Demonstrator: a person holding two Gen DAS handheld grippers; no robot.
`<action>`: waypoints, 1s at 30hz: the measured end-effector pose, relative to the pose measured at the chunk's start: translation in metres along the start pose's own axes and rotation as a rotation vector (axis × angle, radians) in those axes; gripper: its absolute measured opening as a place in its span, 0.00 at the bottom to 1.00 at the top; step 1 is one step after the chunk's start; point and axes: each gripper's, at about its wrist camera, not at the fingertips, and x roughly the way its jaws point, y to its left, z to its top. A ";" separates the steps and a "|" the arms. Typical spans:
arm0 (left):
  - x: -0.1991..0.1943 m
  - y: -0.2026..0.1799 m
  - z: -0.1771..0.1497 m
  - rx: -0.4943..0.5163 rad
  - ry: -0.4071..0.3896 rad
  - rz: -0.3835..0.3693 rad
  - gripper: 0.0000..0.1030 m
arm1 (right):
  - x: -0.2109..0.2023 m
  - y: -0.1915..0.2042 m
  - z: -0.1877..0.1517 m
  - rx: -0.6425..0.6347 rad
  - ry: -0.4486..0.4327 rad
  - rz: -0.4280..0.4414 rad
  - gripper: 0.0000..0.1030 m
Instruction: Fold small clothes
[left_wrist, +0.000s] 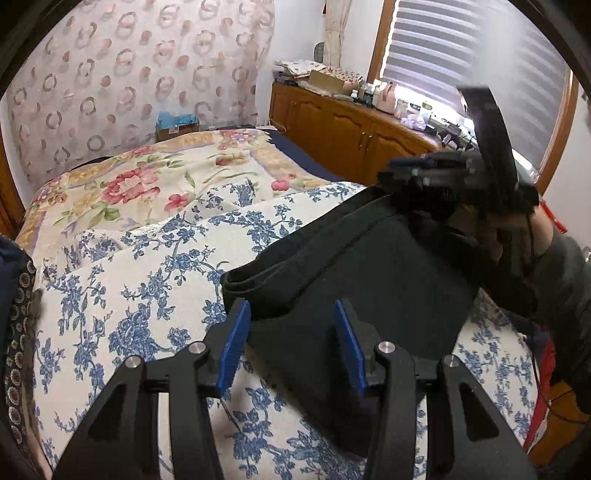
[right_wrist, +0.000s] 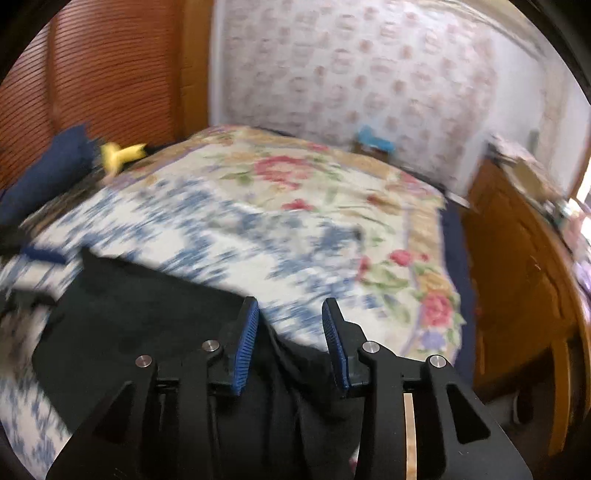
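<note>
Left wrist view: the black garment (left_wrist: 354, 280) lies folded on the blue-flowered bedspread (left_wrist: 147, 280). The left gripper (left_wrist: 291, 343) stands over its near edge, jaws spread — pads not pressing the cloth. The right gripper (left_wrist: 458, 177) sits at the far corner, blurred.

Right wrist view: the right gripper (right_wrist: 290, 343) has its jaws parted — black cloth (right_wrist: 147, 314) lies below them, unpinched.

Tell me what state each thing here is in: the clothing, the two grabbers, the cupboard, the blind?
Black garment: folded over, lying on the bed.
Left gripper: open, garment below its pads, unpinched.
Right gripper: open, over the garment's edge.
Cupboard doors: closed.
Window blind: lowered.
</note>
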 end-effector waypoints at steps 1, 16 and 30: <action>0.003 0.001 0.001 0.001 0.005 0.008 0.45 | -0.002 -0.005 0.001 0.013 -0.003 -0.009 0.35; 0.047 0.036 -0.001 -0.076 0.093 0.046 0.49 | -0.024 -0.022 -0.064 0.155 0.105 0.083 0.59; 0.057 0.032 0.005 -0.064 0.067 0.023 0.52 | -0.005 -0.019 -0.072 0.254 0.128 0.197 0.61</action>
